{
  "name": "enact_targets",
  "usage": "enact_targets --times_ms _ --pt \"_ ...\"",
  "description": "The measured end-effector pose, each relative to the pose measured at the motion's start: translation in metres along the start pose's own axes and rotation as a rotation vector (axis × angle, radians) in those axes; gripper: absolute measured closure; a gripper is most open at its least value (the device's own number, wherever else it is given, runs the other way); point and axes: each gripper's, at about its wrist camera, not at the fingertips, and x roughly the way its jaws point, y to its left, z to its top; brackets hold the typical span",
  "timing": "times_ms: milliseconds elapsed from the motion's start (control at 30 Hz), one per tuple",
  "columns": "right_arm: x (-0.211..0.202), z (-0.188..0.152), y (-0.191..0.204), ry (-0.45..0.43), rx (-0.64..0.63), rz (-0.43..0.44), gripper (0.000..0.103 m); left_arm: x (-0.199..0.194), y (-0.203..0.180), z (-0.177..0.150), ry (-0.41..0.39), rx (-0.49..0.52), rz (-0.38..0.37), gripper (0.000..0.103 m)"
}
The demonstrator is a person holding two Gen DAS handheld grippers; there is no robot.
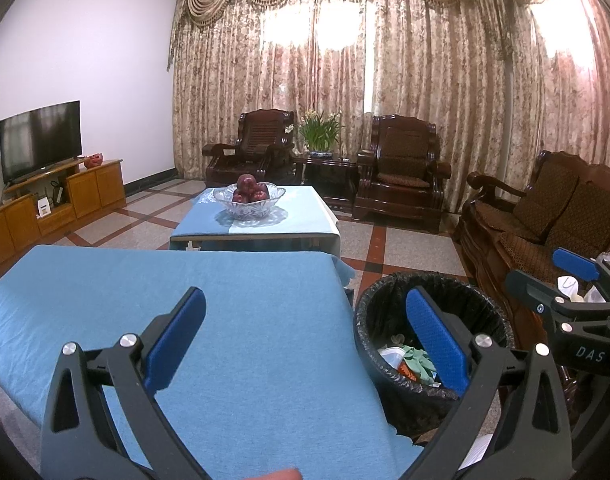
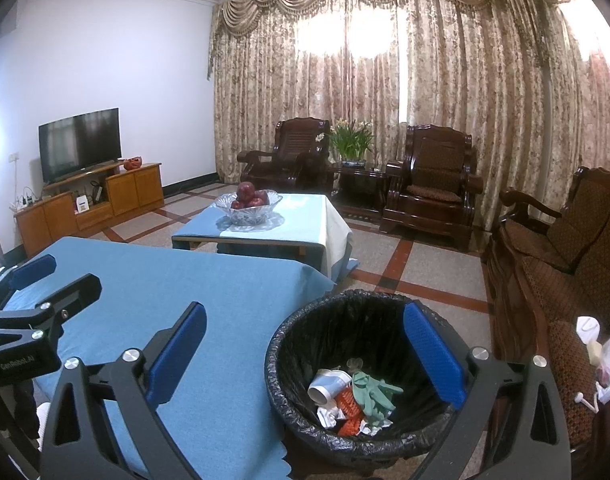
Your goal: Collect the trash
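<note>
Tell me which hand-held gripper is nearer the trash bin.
The right. The right hand-held gripper hangs open at the bin's near rim, one finger over its opening. The left hand-held gripper sits further left, mostly over the blue table, also open.

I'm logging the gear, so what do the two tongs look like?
Both the left tongs and the right tongs have black frames with triangular cutouts, silver round bolts and blue textured pads. White lettering, DAS and GenRobot.AI, marks their sides.

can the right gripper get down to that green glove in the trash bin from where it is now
Probably yes. The right gripper is open and empty above the bin, whose mouth is uncovered, and the green glove lies on top of the other trash.
</note>
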Motion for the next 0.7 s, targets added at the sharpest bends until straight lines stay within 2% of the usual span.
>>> enact_targets --times_ms 700 --pt "-0.0004 0.0020 0.0008 0.003 0.000 -0.001 0.006 -0.0005 0.0047 0.0002 0.007 -0.001 -0.001 0.005"
